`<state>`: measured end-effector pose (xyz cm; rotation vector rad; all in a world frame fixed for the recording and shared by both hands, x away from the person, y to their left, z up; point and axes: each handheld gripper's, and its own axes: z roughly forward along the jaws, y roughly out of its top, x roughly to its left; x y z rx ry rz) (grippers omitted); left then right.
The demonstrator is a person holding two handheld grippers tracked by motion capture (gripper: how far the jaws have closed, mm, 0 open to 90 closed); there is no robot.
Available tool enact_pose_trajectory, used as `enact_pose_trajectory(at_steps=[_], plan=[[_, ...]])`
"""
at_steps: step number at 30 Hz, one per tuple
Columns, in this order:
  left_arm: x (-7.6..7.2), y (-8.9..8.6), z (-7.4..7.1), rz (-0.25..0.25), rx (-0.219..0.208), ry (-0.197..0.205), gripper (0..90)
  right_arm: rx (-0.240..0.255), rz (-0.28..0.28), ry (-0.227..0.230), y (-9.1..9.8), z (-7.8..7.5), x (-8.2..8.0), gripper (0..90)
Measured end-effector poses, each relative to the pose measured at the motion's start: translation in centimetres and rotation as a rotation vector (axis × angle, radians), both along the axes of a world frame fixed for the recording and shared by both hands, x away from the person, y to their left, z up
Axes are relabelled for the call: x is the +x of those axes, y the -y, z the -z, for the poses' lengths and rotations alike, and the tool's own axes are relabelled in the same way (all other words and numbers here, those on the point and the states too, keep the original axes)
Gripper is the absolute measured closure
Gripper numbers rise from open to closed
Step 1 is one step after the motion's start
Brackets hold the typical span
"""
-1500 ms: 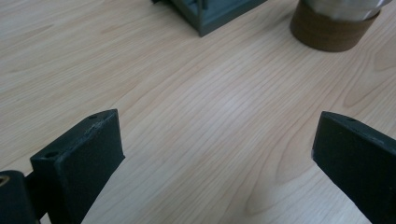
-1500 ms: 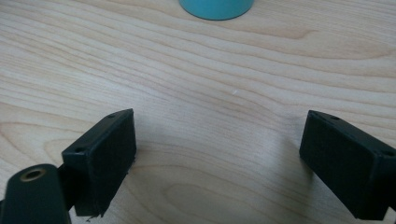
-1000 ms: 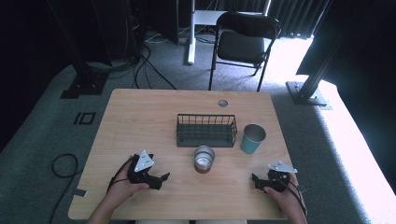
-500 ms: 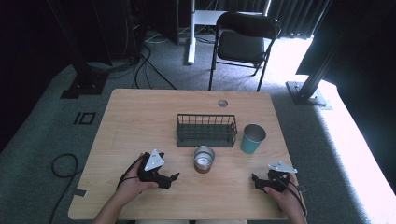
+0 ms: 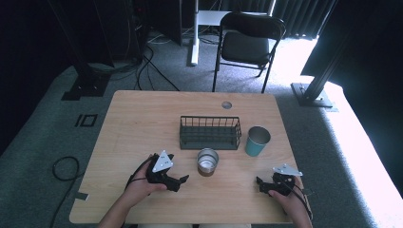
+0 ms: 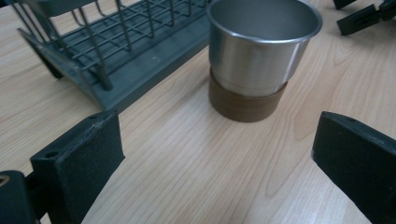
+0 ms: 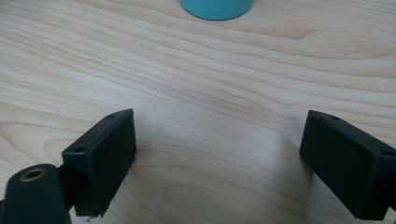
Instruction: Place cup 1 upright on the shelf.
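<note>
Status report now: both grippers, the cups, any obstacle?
Left gripper open, aimed at steel cup with brown base. Right gripper open, empty, short of teal cup. Dark wire basket behind cups; path clear.

teal cup [image 7: 217, 8]: top cut by frame edge | wire basket [image 6: 107, 51]: far end cropped

wire basket [image 5: 210, 132] mid-table, metal cup [image 5: 207, 161] just before it, second cup [image 5: 257, 140] right of basket
</note>
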<state>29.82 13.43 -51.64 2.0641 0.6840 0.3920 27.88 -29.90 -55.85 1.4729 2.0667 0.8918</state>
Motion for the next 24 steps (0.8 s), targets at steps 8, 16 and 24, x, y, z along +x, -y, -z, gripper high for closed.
enact_pose_trajectory(at_steps=[8, 16, 24], plan=[[0.2, 1.3, 0.0, 0.024, -0.01, -0.006, 2.6, 0.0, 0.0, 0.0, 0.0, 0.0, 0.0, 10.2], [0.6, 2.5, -0.2, 0.034, -0.036, -0.002, 2.6, 0.0, 0.0, 0.0, 0.0, 0.0, 0.0, 10.2], [1.0, 3.9, -0.6, 0.057, -0.048, -0.001, 2.6, 0.0, 0.0, 0.0, 0.0, 0.0, 0.0, 10.2]])
